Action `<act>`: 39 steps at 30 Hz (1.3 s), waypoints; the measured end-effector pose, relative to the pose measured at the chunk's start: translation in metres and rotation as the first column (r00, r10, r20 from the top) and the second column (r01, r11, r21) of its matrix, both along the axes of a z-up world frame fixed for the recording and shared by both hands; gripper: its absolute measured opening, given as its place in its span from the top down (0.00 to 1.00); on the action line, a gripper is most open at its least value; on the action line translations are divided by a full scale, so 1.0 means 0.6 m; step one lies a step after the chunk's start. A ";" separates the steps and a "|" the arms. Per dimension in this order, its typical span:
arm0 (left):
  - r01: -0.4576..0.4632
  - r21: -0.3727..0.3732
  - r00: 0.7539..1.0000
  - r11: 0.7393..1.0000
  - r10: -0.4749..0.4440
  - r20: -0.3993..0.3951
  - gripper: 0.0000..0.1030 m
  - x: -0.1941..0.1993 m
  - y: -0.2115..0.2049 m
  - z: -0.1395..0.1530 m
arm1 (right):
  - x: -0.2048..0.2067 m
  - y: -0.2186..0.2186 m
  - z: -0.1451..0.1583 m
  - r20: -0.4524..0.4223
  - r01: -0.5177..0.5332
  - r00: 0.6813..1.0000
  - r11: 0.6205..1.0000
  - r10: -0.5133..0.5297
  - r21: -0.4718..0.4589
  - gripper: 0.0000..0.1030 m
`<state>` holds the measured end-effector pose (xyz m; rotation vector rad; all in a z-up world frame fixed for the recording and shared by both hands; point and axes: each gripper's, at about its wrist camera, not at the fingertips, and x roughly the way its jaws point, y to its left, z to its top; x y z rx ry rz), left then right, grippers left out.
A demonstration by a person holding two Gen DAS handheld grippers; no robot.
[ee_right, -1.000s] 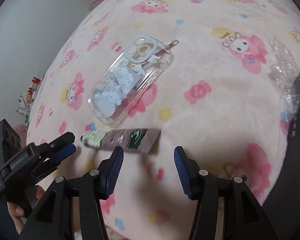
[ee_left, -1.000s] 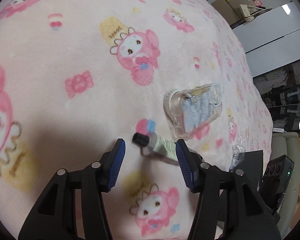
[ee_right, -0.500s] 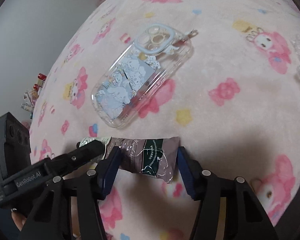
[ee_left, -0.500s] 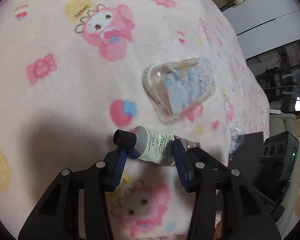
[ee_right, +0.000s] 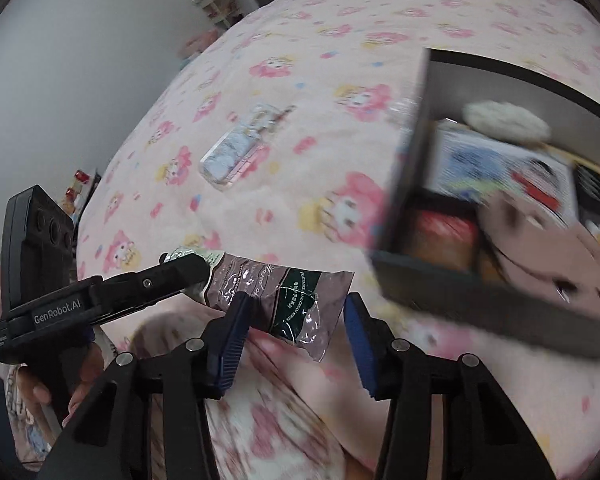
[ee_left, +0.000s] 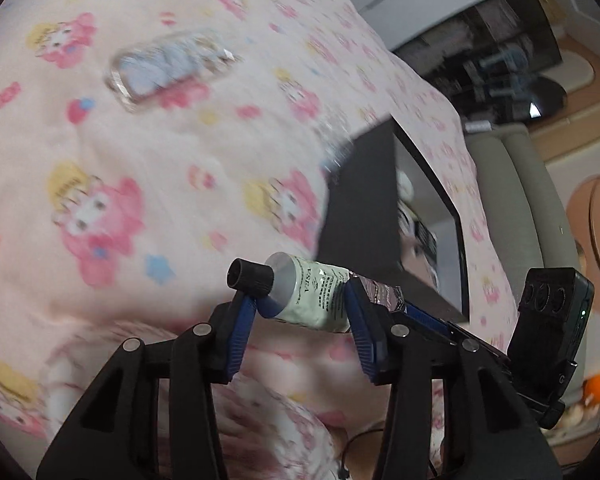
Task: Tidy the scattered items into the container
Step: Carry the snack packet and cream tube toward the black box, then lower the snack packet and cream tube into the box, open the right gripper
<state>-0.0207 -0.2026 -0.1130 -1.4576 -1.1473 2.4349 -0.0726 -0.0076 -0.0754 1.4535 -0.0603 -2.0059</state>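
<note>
**me:** Holding the hand cream tube (ee_left: 312, 296) off the blanket (ee_left: 140, 140) with both grippers right now. My left gripper (ee_left: 300, 312) has its fingers clamped on the cap end, black cap poking out past the left pad. My right gripper (ee_right: 292, 320) is at the crimped tail end of the same tube (ee_right: 276, 296). The left pad touches the foil, but the right pad looks clear of it, so honestly I can't tell if that one is really gripping.

**other:** so how much is left to tidy?

**me:** Going by what's visible, I'd say past halfway. The dark box (ee_right: 452, 284) near the blanket's right edge already has a bunch of stuff in it: something white and fluffy, a printed card or booklet, something red, though it's all blurred. The tube is in the air just beside the box's near corner, not over the opening yet. The clear phone case (ee_right: 236, 152) lies out in the middle of the blanket, well apart from the box. So: tube in, then that case.
</note>
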 end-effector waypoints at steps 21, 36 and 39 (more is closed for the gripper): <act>0.164 -0.076 0.966 0.983 -0.145 0.213 0.46 -0.024 0.172 -0.088 | -0.002 0.254 -0.126 0.157 0.219 0.964 0.976 -0.217 0.004 0.74; 0.214 -0.112 0.962 0.970 -0.189 0.198 0.48 -0.027 0.204 -0.061 | -0.018 0.236 -0.152 0.229 0.214 0.955 0.973 -0.190 -0.085 0.58; 0.231 -0.128 0.966 0.964 -0.213 0.144 0.48 -0.020 0.218 -0.011 | -0.009 0.250 -0.105 0.157 0.227 0.965 0.968 -0.208 -0.111 0.58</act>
